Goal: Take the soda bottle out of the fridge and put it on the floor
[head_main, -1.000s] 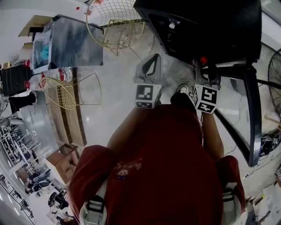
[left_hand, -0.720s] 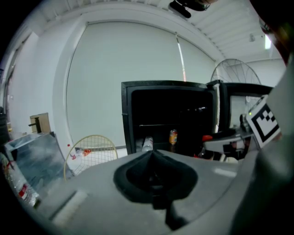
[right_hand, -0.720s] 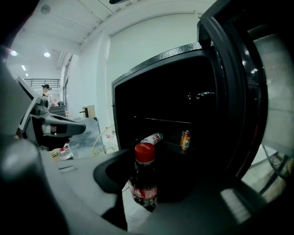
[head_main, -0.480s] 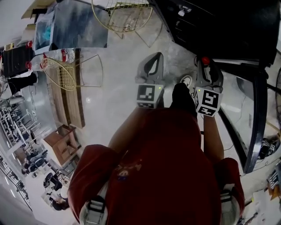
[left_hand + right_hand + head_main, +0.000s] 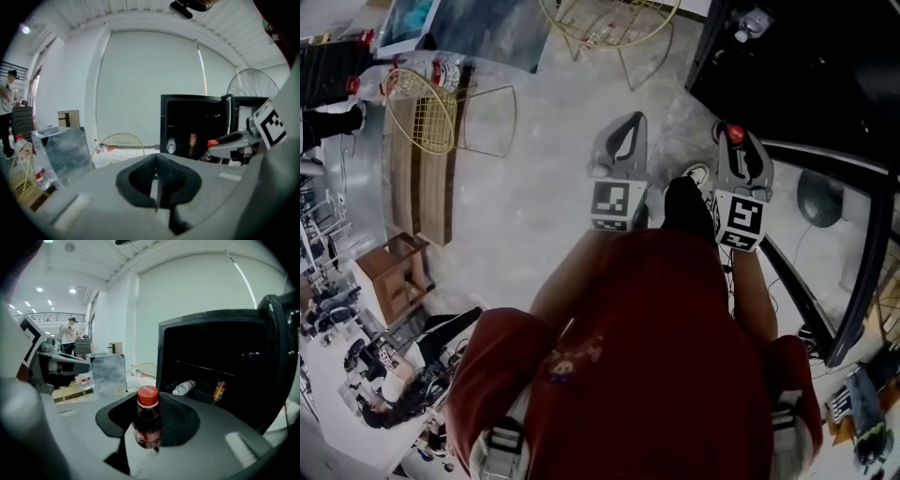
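While the right tool [image 5: 149, 437] grips the soda bottle [image 5: 147, 418], left tool [image 5: 157, 180] closed, lowering to the floor [image 5: 534, 206] seems next

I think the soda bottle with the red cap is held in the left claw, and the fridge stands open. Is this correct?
Not quite. The soda bottle is held in the right claw, not the left; the right gripper view shows it between that claw's jaws. The left claw is shut and empty. The fridge does stand open.
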{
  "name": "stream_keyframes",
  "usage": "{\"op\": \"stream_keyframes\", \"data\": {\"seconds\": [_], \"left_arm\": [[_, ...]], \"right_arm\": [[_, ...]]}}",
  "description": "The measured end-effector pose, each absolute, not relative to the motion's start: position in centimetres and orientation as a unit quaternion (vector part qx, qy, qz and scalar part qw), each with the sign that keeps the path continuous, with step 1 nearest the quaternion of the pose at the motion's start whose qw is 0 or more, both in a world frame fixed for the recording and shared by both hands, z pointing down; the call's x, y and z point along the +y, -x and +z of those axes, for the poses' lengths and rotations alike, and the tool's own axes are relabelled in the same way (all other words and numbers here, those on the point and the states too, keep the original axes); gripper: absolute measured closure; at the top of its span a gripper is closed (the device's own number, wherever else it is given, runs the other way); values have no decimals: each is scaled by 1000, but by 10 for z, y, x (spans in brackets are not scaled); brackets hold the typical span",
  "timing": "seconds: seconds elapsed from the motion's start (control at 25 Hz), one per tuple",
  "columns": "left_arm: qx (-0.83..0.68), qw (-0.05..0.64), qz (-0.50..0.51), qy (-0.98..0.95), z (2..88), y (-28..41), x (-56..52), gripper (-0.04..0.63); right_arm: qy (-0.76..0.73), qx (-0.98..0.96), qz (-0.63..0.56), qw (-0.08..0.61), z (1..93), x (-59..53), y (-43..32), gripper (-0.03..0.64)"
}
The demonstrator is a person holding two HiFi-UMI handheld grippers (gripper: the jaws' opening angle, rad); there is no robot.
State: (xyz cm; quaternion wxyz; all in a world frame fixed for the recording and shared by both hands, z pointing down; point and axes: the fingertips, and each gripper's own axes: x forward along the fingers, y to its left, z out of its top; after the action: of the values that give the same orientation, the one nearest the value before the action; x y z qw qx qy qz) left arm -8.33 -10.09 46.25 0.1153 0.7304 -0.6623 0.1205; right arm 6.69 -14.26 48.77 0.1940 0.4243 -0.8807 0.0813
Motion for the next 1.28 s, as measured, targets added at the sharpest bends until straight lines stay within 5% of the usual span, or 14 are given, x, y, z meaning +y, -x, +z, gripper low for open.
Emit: {"op": "stream_keyframes", "data": {"seconds": [0.64, 1.28], "left_arm": [[-752, 93, 120, -642, 450, 266, 83, 595], [-763, 102, 105, -629, 448, 316, 97, 595]], "right_arm": [[-331, -921, 47, 199, 462, -7, 113, 483], [-297, -929, 53, 213, 469, 10, 171, 483]]}}
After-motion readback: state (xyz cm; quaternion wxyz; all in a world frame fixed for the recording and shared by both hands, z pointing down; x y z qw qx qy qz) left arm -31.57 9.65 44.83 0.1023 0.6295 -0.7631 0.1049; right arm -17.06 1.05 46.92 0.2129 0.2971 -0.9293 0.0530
